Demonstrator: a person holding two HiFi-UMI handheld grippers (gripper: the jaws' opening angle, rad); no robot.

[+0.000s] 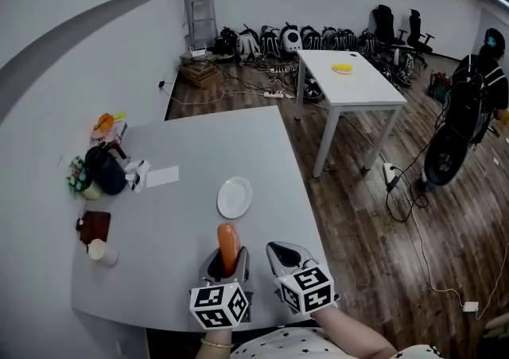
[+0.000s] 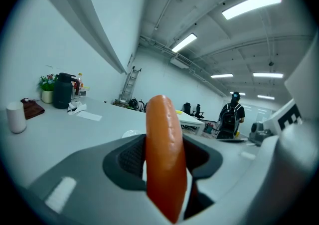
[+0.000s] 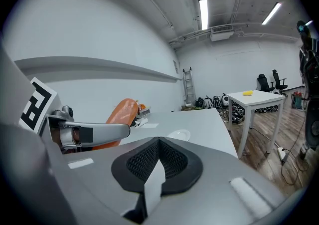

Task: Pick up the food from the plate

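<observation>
From the head view, the left gripper [image 1: 227, 260] sits over the near edge of the grey worktop [image 1: 183, 270] with its jaws clamped on an orange sausage [image 1: 227, 241]. The sausage sticks out forward past the jaw tips, toward the white plate [image 1: 235, 197]. The plate lies just beyond it on the worktop, with nothing on it. The right gripper [image 1: 285, 254] hovers just beside the left one, jaws together and holding nothing. At the worktop's left edge are a black jug [image 1: 106, 171], a sheet of paper [image 1: 162, 177], a brown board [image 1: 95, 226] and a white cup [image 1: 102, 252]. Farther off stands a white table [image 1: 350, 87], and a person [image 1: 487, 71] is at the right of the room.

The left gripper view shows the sausage [image 2: 163, 159] upright between the two dark pads, pressed on both sides – a firm grip. The cup [image 2: 16, 117] and jug [image 2: 62, 91] show at the left.

In the right gripper view the jaws are closed on each other with nothing between them. The sausage [image 3: 121, 112] shows at the left in the other gripper, raised off the worktop, and the plate [image 3: 178, 134] lies ahead – bare.
</observation>
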